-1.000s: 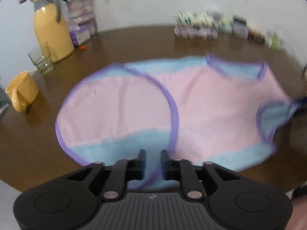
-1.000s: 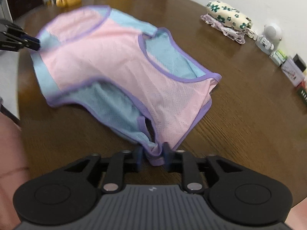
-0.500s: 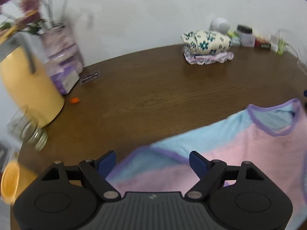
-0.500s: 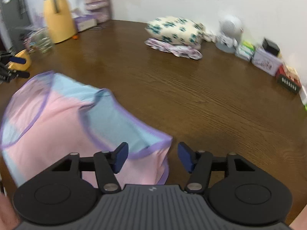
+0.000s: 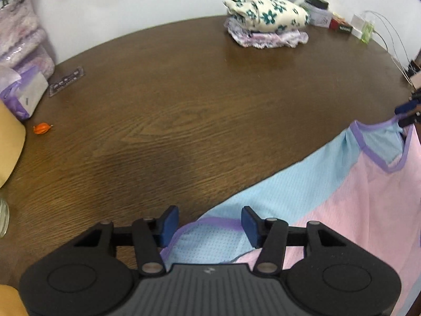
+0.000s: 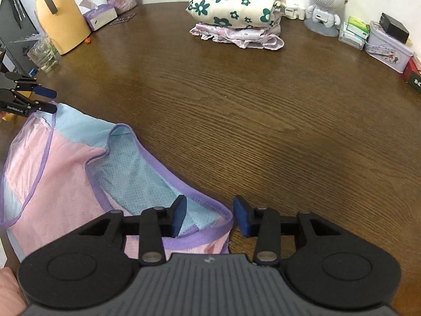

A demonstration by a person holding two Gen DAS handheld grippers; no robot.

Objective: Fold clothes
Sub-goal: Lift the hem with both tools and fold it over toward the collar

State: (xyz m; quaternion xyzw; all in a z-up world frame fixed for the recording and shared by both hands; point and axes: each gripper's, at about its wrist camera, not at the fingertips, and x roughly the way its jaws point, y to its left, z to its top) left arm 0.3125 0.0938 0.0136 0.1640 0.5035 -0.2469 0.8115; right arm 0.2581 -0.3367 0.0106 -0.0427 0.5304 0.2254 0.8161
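A: While we scan the right wrist view from its left side, what do we meet first?

B: We see the yellow jug (image 6: pixel 61 23) and a glass (image 6: pixel 44 56) at the far left of the table (image 6: pixel 263 121). Below them the left gripper (image 6: pixel 47 100) comes in from the edge, its blue pads parted, the lower one at the top's purple hem.

A: Where does the top (image 6: pixel 65 181) lie?

B: It lies on the near left part of the table, pink with blue panels and purple trim, bunched rather than flat. Its right corner sits between the pads of our right gripper (image 6: pixel 209 216).

A: Do those jaws grip it?

B: No. They are closing, with the hem between them, but both pads stand clear of the cloth.

A: And our left gripper (image 5: pixel 209 226)?

B: In its own view its jaws are closing too; a trimmed blue edge lies between them, and neither pad presses it.

A: Farther right?

B: We see a folded pile (image 6: pixel 236 17) near the wall, well apart from the top, then a white robot figure (image 6: pixel 325 2) and a tin (image 6: pixel 386 50).
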